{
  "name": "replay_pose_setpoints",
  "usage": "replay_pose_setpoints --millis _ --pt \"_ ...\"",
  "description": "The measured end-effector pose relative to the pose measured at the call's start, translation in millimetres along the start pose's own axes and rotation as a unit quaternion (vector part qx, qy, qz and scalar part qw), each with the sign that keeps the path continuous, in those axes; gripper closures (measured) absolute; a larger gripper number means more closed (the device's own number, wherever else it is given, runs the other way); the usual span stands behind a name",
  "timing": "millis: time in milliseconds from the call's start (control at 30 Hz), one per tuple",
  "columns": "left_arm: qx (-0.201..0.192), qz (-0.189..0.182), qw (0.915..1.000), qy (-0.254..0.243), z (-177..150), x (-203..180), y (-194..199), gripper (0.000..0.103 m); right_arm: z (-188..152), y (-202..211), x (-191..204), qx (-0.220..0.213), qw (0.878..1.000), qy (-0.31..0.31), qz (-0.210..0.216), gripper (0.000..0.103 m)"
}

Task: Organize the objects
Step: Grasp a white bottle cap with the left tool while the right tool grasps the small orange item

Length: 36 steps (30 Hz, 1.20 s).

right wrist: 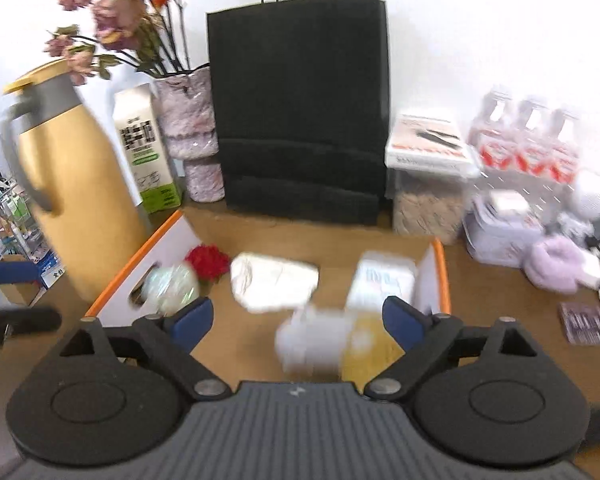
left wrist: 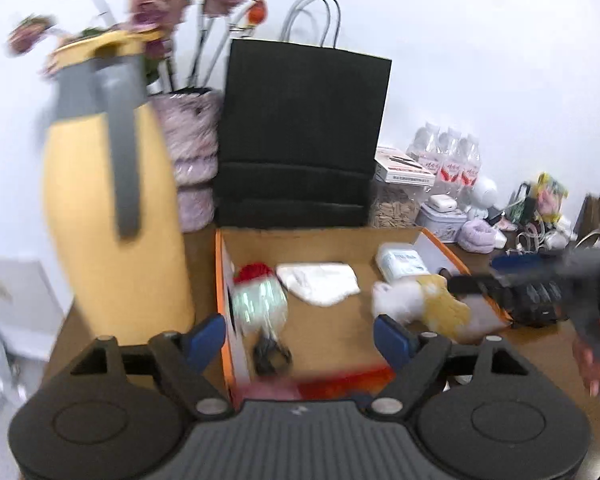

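An orange-rimmed cardboard box (left wrist: 219,280) (right wrist: 442,276) lies open on the wooden table. Inside it are a red-topped shiny ornament (left wrist: 260,300) (right wrist: 172,288), a white folded packet (left wrist: 320,282) (right wrist: 274,280), a white tissue pack (left wrist: 402,264) (right wrist: 382,280), a small black item (left wrist: 270,354), and a white-and-yellow plush toy (left wrist: 420,304) (right wrist: 336,340). My left gripper (left wrist: 300,338) is open over the box's near left part, empty. My right gripper (right wrist: 298,322) is open above the blurred plush, pads not touching it. From the left wrist view it (left wrist: 496,274) hangs at the box's right wall.
A yellow thermos jug (left wrist: 112,220) (right wrist: 72,208) stands left of the box. Behind are a vase of dried flowers (left wrist: 192,152), a milk carton (right wrist: 146,148) and a black paper bag (left wrist: 300,140) (right wrist: 300,112). Water bottles (right wrist: 528,140), a jar (right wrist: 424,208), a lilac tin (right wrist: 500,236) and a scrunchie (right wrist: 554,264) crowd the right.
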<state>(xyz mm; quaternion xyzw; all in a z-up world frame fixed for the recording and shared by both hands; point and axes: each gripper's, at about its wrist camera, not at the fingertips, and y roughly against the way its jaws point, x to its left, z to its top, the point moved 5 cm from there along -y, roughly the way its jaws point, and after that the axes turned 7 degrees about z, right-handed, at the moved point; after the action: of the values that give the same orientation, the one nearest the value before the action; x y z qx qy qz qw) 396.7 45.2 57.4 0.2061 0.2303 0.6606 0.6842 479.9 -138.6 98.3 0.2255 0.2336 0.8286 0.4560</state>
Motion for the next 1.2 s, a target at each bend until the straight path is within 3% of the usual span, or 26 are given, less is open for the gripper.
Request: replay_pose_setpoints --millis 33,100,167,267,400,467,567,700,900,1000,1100,1200 --pt "-0.004 -0.007 0.9999 0.008 -13.4 -2.9 14.5 0.022 -16.0 17.1 8.4 -0.009 1.0 0.006 0.006 0.001" --pt "-0.028 -0.016 0.9994 0.014 -52.8 -11.3 49.5 0.01 -58.2 55.7 28.0 -0.029 0.999 0.019 0.012 0.0" --pt "-0.045 -0.005 0.999 0.004 -102.4 -22.2 77.7 0.007 -103.0 90.6 44.8 -0.048 0.999 0.022 0.014 0.0" --pt "-0.006 0.03 0.9995 -0.006 -170.7 -35.9 103.2 0.007 -173.4 138.2 60.7 -0.055 0.998 -0.018 0.017 0.0" --pt "0.025 -0.011 0.9996 -0.01 -211.3 -37.6 136.8 0.007 -230.5 187.3 77.8 -0.043 0.996 -0.066 0.041 0.0" --pt "0.013 0.001 0.9999 0.0 -211.5 -25.1 151.8 0.007 -239.9 206.1 84.6 -0.037 0.998 -0.046 0.037 0.0" --pt "0.001 0.019 0.9996 0.018 -203.9 -12.5 159.4 0.007 -237.9 232.2 89.5 -0.053 0.998 -0.012 -0.011 0.0" --pt "-0.01 0.021 0.9994 0.027 -200.8 -11.8 156.0 0.008 -229.6 234.5 88.2 -0.084 0.996 -0.013 -0.027 0.0" --pt "-0.017 0.046 0.9985 0.026 -188.7 3.1 124.8 0.015 -221.6 193.2 95.9 -0.09 0.996 0.023 -0.013 0.0" --pt "-0.042 0.062 0.9972 0.004 -167.2 10.0 96.6 0.02 -211.8 149.4 98.8 -0.058 0.995 0.058 -0.049 0.0" --pt "-0.046 0.052 0.9973 -0.021 -144.2 12.0 59.4 0.032 -194.1 113.0 101.4 -0.055 0.995 0.077 -0.044 0.0" --pt "-0.038 0.032 0.998 -0.038 -121.9 13.5 19.7 0.036 -171.5 85.4 93.0 -0.058 0.996 0.06 -0.027 0.009"
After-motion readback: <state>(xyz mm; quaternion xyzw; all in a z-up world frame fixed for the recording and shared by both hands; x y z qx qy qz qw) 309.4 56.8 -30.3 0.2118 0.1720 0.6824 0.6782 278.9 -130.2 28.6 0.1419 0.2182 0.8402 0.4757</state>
